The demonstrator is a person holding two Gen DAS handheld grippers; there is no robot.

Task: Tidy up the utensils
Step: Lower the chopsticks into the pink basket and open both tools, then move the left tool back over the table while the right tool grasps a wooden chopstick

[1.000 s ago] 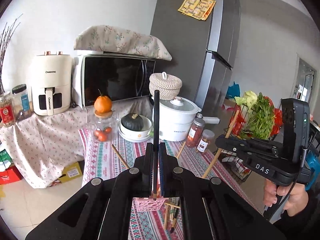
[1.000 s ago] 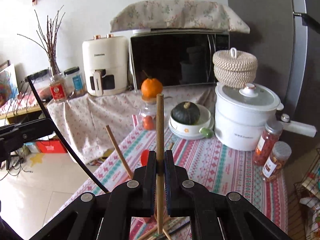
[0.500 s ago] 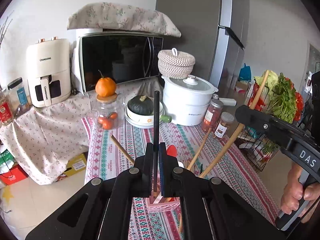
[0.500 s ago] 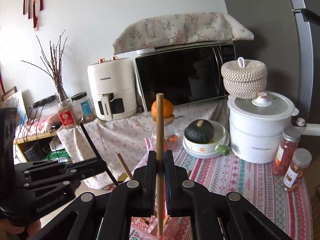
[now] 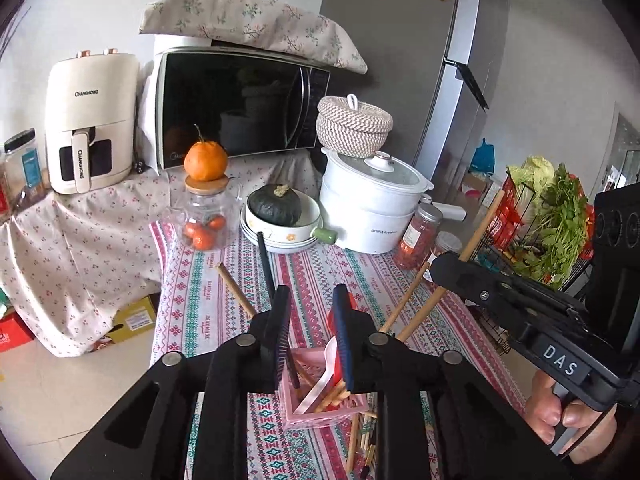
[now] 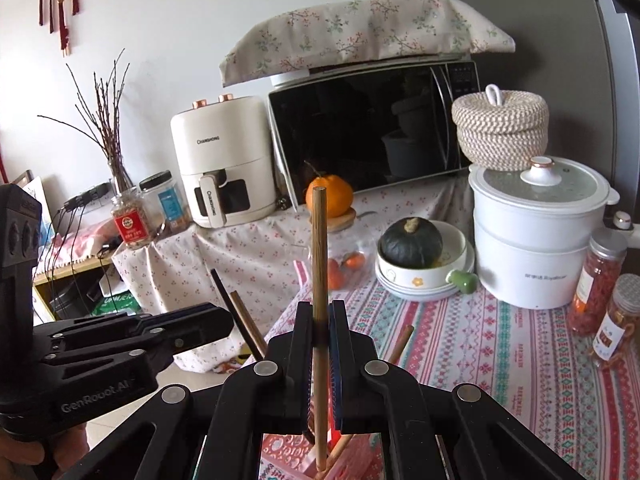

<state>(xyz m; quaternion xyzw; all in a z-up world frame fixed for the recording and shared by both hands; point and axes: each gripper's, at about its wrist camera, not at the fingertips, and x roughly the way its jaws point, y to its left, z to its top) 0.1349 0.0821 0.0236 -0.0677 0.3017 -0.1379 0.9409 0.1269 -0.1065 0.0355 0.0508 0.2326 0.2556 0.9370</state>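
A pink slotted holder [image 5: 320, 410] stands on the striped tablecloth, with a white spoon [image 5: 320, 380] and several wooden chopsticks in it. My left gripper [image 5: 311, 300] hovers just above it, its jaws opening. A black chopstick [image 5: 265, 264] stands loose in the holder and leans left past the left finger, with no pad pressing on it. My right gripper [image 6: 320, 320] is shut on an upright wooden chopstick [image 6: 319, 248] whose lower end reaches into the holder [image 6: 280, 454]. In the left wrist view the right gripper [image 5: 440, 268] comes in from the right.
Behind the holder stand a glass jar [image 5: 206, 220] topped by an orange, a bowl with a green squash [image 5: 280, 220], a white pot [image 5: 372, 208] and two spice jars [image 5: 418, 236]. A wire basket of greens [image 5: 548, 224] is at right. Loose chopsticks [image 5: 366, 432] lie beside the holder.
The left jaws have parted and let go of the black chopstick, which now leans left in the holder. Both grippers have sunk toward the holder. The right one still grips its wooden chopstick.
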